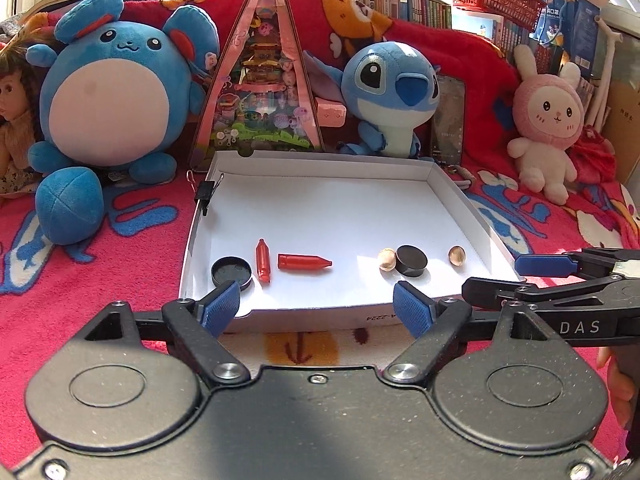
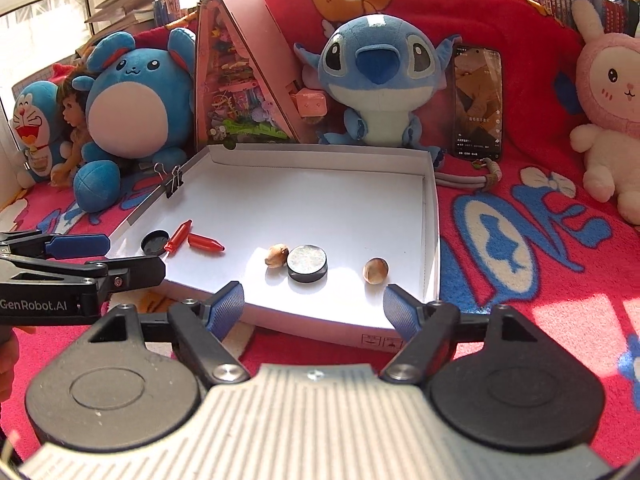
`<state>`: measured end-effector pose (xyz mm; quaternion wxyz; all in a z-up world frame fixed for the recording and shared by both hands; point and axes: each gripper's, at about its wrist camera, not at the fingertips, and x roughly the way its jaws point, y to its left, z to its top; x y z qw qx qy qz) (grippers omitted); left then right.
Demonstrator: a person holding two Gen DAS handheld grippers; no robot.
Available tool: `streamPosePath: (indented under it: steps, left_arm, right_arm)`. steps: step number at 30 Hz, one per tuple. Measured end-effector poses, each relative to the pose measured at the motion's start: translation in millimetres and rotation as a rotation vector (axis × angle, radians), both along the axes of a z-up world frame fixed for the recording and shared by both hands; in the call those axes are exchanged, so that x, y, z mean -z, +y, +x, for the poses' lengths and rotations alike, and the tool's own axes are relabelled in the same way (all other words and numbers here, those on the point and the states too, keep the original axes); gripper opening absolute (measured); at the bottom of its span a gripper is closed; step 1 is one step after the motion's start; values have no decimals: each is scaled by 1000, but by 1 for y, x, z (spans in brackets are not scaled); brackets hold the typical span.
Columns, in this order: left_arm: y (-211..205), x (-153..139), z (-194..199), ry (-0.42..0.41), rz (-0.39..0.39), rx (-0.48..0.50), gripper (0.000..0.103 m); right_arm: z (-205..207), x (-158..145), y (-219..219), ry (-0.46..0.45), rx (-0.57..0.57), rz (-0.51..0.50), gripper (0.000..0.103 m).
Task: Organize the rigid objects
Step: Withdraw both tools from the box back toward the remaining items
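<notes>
A shallow white box (image 1: 320,204) lies on a red blanket. Along its near side sit a black lid (image 1: 231,272), two red crayon-shaped pieces (image 1: 263,260) (image 1: 304,261), a tan shell (image 1: 387,259), a black puck (image 1: 411,260) and a second shell (image 1: 456,256). My left gripper (image 1: 317,304) hovers open over the box's front edge with nothing between its blue pads. My right gripper (image 2: 314,306) is open and empty too, in front of the puck (image 2: 307,263) and the shells (image 2: 277,255) (image 2: 375,270). Each gripper shows in the other's view, at its side: the right (image 1: 504,280), the left (image 2: 116,260).
Plush toys line the back: a round blue one (image 1: 108,92), a blue big-eared one (image 1: 390,92) and a pink rabbit (image 1: 548,128). A triangular pink toy case (image 1: 264,80) and a phone (image 2: 478,100) stand behind the box. A binder clip (image 1: 208,192) grips its left wall.
</notes>
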<state>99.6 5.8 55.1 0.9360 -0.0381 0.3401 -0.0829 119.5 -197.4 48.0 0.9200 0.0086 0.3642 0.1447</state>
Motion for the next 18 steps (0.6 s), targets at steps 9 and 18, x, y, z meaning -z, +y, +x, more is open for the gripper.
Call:
streamPosePath:
  steps: [9, 18]
  left_arm:
    - [6, 4, -24, -6, -5, 4, 83]
    - [6, 13, -42, -11, 9, 20, 83]
  right_arm:
    - [-26, -1, -12, -58, 6, -14, 94]
    - [-53, 1, -13, -126, -24, -54, 102]
